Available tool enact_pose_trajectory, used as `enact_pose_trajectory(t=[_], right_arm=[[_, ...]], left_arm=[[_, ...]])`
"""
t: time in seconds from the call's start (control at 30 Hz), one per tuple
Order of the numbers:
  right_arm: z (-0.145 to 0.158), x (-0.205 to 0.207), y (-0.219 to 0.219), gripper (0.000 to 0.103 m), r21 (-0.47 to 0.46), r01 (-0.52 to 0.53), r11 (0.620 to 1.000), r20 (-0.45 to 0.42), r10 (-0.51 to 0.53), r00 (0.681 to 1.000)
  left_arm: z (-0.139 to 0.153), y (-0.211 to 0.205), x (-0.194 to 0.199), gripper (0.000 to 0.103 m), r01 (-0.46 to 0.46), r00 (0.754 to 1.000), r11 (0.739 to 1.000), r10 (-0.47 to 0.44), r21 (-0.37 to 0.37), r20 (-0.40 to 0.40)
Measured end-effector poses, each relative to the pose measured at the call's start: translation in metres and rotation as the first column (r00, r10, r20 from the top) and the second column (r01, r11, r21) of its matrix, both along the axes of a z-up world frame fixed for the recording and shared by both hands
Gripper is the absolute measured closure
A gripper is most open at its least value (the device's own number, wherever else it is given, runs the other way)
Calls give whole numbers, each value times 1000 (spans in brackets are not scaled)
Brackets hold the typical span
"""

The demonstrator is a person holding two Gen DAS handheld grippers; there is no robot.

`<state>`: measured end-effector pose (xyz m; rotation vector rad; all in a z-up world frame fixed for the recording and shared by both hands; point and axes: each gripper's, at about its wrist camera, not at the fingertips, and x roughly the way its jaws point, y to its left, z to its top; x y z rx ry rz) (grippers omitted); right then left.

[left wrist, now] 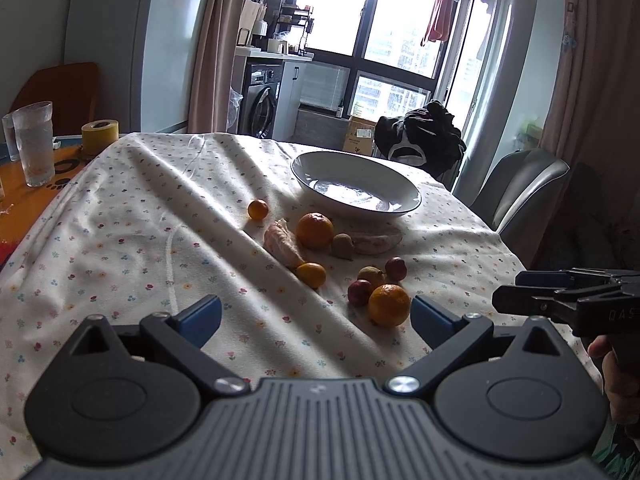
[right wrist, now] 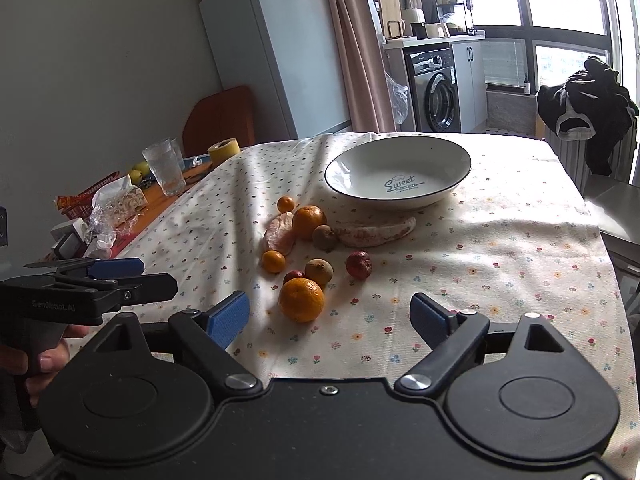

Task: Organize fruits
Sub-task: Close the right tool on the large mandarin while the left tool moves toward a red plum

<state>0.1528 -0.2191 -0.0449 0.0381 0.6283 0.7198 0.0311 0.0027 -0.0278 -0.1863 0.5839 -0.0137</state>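
Observation:
Loose fruit lies on a flowered tablecloth in front of an empty white bowl. Nearest is a mandarin, with two red fruits and a brownish one beside it. Farther back are a bigger mandarin, two small oranges, a kiwi and peeled pomelo segments. My left gripper is open just left of the near mandarin. My right gripper is open just short of it. Both are empty.
Two glasses and a yellow tape roll stand on the bare orange tabletop to the left, with wrappers and clutter. A grey chair and one draped with black clothes line the table's right and far edges.

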Motion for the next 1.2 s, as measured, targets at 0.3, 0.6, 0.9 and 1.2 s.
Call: enact_pose_trajectory(t=[0.3,0.6,0.9,1.2], right_arm=[[-14,12,12,33,10,-25,1000,-37,26,999],[-27,26,29,43,18,-62,998,-78,64,995],[-39,39,49,47,14,-103,995,-116,104,988],[-52,49,58,62,25,-124,992,-139,126,982]], left_arm=[[-13,-4,19,19,32,999,999,-32,-4,-14],[-26,-6,37,40,42,998,999,-44,-34,-37],[-37,-2,48,51,36,997,998,-39,-55,-63],[-42,0,58,57,38,996,997,-43,-64,-77]])
